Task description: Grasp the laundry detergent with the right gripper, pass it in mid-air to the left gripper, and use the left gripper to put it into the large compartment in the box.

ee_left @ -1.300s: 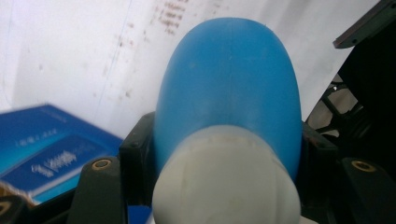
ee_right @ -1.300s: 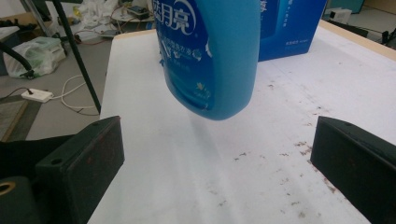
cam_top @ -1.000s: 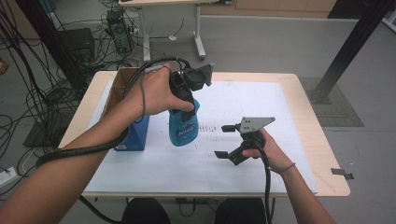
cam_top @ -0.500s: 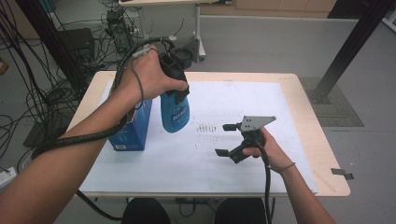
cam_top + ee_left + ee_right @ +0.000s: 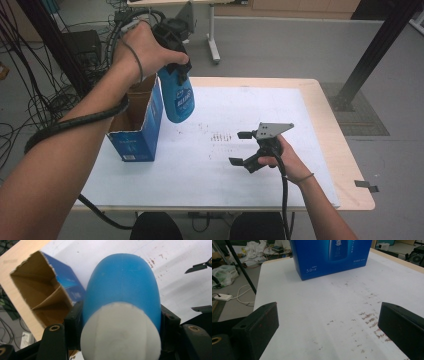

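We see a wooden counter (image 5: 345, 150) with a light rim, most of its top covered by a white sheet (image 5: 240, 165) that carries brown smudges and short dashed marks near its middle. Around the counter lies a grey floor (image 5: 280, 50); beyond the box, black cables (image 5: 30, 105) hang and coil, and a black post (image 5: 375, 50) slants down past the counter's far right corner.

An open blue cardboard box (image 5: 145, 125) stands upright at the left side of the sheet, its brown inside split by a divider. In the right gripper view we read "5.0" in white on its blue face (image 5: 332, 257); the rest of the print is too small to make out.

The left tongs (image 5: 117, 322) are clamped on a blue bottle (image 5: 177, 97) with a white end, held in the air just to the right of the box's open top and clear of the sheet. White lettering runs down the bottle, blurred beyond reading.

The right tongs (image 5: 240, 148) stand wide open and empty, low over the sheet, well to the right of the box, pointing toward it.
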Available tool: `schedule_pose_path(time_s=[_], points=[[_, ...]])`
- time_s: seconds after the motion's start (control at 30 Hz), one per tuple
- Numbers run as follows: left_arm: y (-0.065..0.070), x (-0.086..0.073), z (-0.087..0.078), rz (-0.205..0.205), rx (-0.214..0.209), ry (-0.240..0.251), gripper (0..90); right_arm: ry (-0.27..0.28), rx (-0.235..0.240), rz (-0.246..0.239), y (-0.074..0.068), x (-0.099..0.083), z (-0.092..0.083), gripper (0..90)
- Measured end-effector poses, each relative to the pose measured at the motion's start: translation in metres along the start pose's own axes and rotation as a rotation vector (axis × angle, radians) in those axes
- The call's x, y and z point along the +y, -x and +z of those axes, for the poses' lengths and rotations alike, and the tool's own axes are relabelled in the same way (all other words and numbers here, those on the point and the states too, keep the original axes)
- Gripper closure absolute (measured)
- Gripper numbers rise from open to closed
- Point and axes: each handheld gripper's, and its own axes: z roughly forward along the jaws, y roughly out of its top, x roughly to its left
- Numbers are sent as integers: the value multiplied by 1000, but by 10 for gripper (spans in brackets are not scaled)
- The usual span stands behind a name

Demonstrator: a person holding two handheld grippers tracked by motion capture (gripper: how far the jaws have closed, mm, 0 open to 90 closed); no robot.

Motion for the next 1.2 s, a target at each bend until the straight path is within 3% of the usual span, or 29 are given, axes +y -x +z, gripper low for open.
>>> schedule_pose_path(time_s=[0.3,0.53,0.63,0.77,0.8,1.0,1.2], points=[[-29,-2,-17,-114,11,5,379,-2,-15,8,-2,-2,-1,31],[-61,-7,-29,-220,46,-33,379,9,-29,21,-2,-3,-7,31],[-69,-8,-26,-259,70,-56,379,7,-30,18,-2,-2,-7,31],[-80,-10,-24,-289,79,-73,379,2,-31,16,-1,-1,-7,31],[-86,-13,-21,-317,81,-82,379,3,-33,16,-1,-1,-7,31],[-99,-18,-12,-379,92,-105,379,6,-33,21,-2,-2,-6,31],[-107,-20,-4,-407,87,-119,379,8,-35,20,-3,-2,-7,31]])
